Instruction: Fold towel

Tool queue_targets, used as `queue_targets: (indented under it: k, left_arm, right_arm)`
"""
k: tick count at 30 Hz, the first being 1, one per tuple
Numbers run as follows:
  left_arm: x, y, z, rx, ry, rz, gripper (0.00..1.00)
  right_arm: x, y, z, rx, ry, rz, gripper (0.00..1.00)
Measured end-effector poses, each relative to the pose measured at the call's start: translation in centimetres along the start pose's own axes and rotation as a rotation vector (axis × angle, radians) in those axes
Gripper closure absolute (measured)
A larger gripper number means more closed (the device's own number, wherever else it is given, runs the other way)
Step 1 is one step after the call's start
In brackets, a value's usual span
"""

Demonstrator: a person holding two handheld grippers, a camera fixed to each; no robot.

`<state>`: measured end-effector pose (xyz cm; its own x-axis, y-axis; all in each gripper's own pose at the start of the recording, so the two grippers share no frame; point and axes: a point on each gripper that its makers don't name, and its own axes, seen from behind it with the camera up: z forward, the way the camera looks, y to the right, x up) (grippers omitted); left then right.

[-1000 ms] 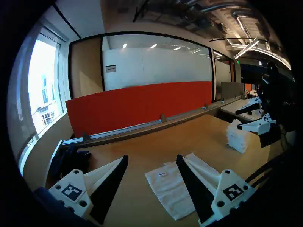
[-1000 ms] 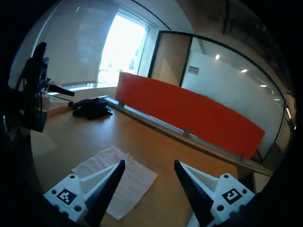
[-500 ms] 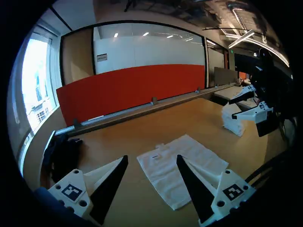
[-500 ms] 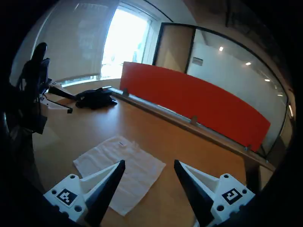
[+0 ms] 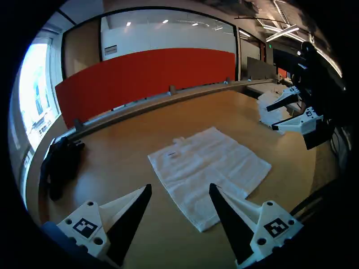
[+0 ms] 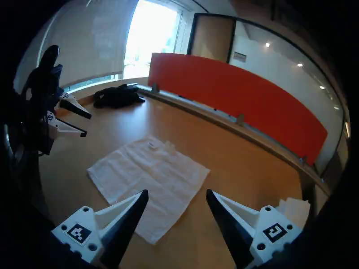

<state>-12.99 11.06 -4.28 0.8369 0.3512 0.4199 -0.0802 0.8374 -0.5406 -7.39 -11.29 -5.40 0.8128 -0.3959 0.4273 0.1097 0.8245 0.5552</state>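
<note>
A white towel (image 5: 208,168) lies spread flat on the wooden table (image 5: 134,134), with a small tag near its far edge. My left gripper (image 5: 179,186) is open above the towel's near edge, holding nothing. In the right gripper view the same towel (image 6: 148,179) lies just ahead of my right gripper (image 6: 177,193), which is open and holds nothing. Each gripper also shows in the other's view: the right gripper (image 5: 271,118) past the towel's right side, the left gripper (image 6: 88,125) off the towel's left side, both held above the table.
A pile of white cloth (image 5: 268,102) sits on the table behind the right gripper, and shows as a white pile (image 6: 294,210). A black bundle (image 5: 60,163) lies by the window end. A red partition (image 5: 148,76) runs along the table's far edge.
Both views have tilted down toward the table, so the towel now sits higher in view and shows more fully. Both grippers stay open. The towel has not moved.
</note>
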Motion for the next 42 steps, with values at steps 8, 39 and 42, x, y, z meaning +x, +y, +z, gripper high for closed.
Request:
queue_targets:
  k: [8, 39, 42]
  left_arm:
    - [-3.6, 0.8, 1.7, -0.023, -0.07, -0.007, 0.05]
    - [-12.0, 4.3, 4.3, -0.094, -0.262, -0.046, 0.05]
    - [-12.4, 4.4, 4.4, -0.093, -0.272, -0.048, 0.05]
  right_arm:
    - [-3.4, -0.8, 1.4, 0.018, -0.053, 0.007, 0.0]
    - [-13.0, -3.7, 3.4, 0.098, -0.224, 0.038, 0.01]
    - [-13.3, -3.9, 3.5, 0.104, -0.227, 0.042, 0.02]
